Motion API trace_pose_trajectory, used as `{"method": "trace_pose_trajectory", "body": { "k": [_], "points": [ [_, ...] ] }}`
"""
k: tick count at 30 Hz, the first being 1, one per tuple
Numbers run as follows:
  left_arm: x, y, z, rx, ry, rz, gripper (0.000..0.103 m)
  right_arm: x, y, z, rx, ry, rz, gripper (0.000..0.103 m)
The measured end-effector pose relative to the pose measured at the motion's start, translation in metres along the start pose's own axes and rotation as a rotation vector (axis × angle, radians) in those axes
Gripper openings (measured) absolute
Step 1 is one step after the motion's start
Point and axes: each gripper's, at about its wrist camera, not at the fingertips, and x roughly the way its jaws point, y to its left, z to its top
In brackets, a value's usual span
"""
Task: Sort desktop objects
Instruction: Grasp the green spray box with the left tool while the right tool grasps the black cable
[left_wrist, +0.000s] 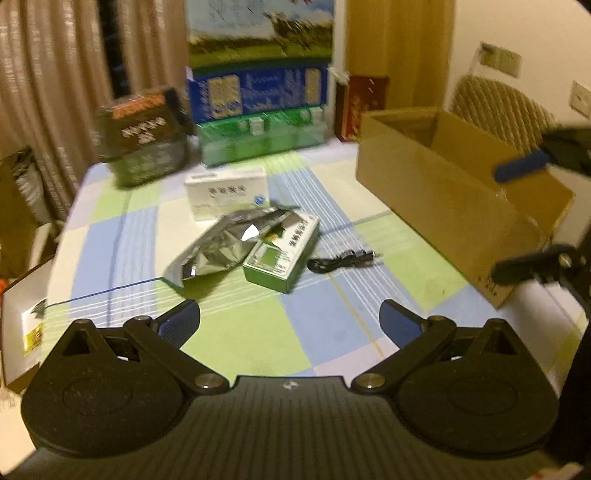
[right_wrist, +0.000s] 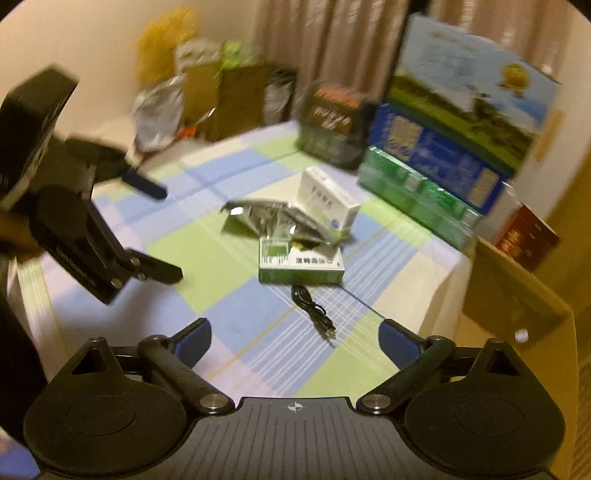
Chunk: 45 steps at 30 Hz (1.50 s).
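On the checked tablecloth lie a crumpled silver foil bag (left_wrist: 218, 247) (right_wrist: 269, 218), a green box (left_wrist: 282, 254) (right_wrist: 301, 264) partly under it, a white box (left_wrist: 227, 194) (right_wrist: 328, 201) behind them, and a coiled black cable (left_wrist: 341, 260) (right_wrist: 312, 308). An open cardboard box (left_wrist: 443, 192) stands at the right; its edge shows in the right wrist view (right_wrist: 517, 295). My left gripper (left_wrist: 290, 321) is open and empty above the near table. My right gripper (right_wrist: 295, 339) is open and empty, just short of the cable. Each gripper shows in the other's view, open.
Stacked cartons, blue over green (left_wrist: 258, 110) (right_wrist: 436, 177), and a dark box (left_wrist: 146, 136) (right_wrist: 332, 125) stand at the table's far edge. A red box (left_wrist: 364, 107) (right_wrist: 528, 236) is behind the cardboard box. A chair (left_wrist: 498, 110) stands at the right. Bags (right_wrist: 207, 88) pile beyond the table.
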Motion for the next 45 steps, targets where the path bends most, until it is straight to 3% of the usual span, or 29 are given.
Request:
{"method": "trace_pose_trajectory", "body": {
  "k": [10,15,21,27,31,36,39,45],
  "points": [
    [0.066,0.025,0.028,0.160,0.075,-0.103,0.097,0.087,-0.022,0.027,-0.254,0.209,0.109,0.080],
    [0.096,0.026,0.041,0.229,0.105,-0.145,0.093,0.123,-0.034,0.038,-0.286,0.291,0.162,0.070],
    [0.132,0.031,0.046,0.255,0.141,-0.179,0.082,0.158,-0.035,0.040,-0.334,0.381,0.202,0.057],
    [0.156,0.032,0.047,0.261,0.164,-0.211,0.077,0.177,-0.035,0.041,-0.343,0.420,0.208,0.055],
    [0.169,0.030,0.046,0.273,0.184,-0.208,0.068,0.188,-0.034,0.041,-0.364,0.446,0.203,0.051],
    [0.178,0.031,0.041,0.279,0.191,-0.213,0.065,0.201,-0.036,0.039,-0.362,0.481,0.201,0.036],
    [0.178,0.031,0.039,0.274,0.191,-0.213,0.053,0.204,-0.038,0.037,-0.342,0.499,0.201,0.028],
    [0.176,0.031,0.035,0.239,0.191,-0.217,0.051,0.200,-0.045,0.035,-0.238,0.509,0.169,0.012]
  ]
}}
